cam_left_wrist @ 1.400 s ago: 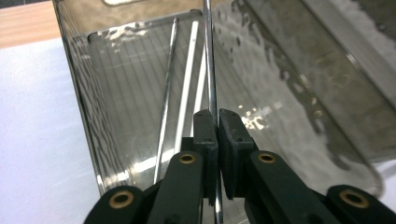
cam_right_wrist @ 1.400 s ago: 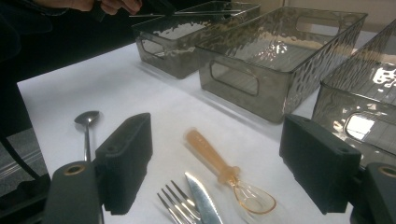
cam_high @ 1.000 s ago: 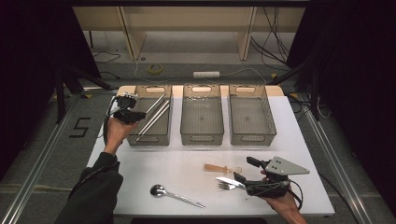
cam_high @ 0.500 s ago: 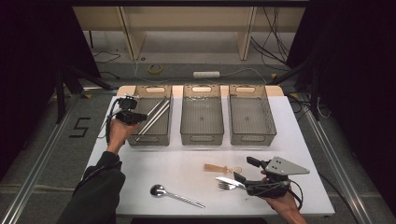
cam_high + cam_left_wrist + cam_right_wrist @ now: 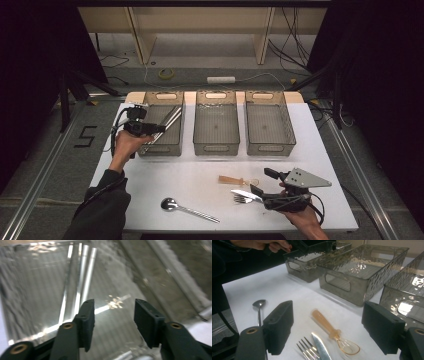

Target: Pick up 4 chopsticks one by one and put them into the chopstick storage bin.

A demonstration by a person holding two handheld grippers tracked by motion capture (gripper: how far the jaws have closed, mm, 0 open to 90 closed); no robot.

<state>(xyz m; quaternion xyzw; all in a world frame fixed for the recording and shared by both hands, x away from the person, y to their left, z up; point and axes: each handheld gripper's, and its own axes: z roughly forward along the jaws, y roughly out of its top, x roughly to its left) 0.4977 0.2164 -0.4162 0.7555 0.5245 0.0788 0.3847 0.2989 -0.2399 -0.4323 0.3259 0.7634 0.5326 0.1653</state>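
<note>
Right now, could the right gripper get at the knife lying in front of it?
Probably yes. The right gripper has its jaws open and nothing between them, and the knife lies flat on the table just ahead, beside the fork. Lying so close, the fork might get pinched too.

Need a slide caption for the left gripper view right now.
Left hand-held gripper, jaws just opened and nothing between them, above metal chopsticks lying in the grey bin.
</note>
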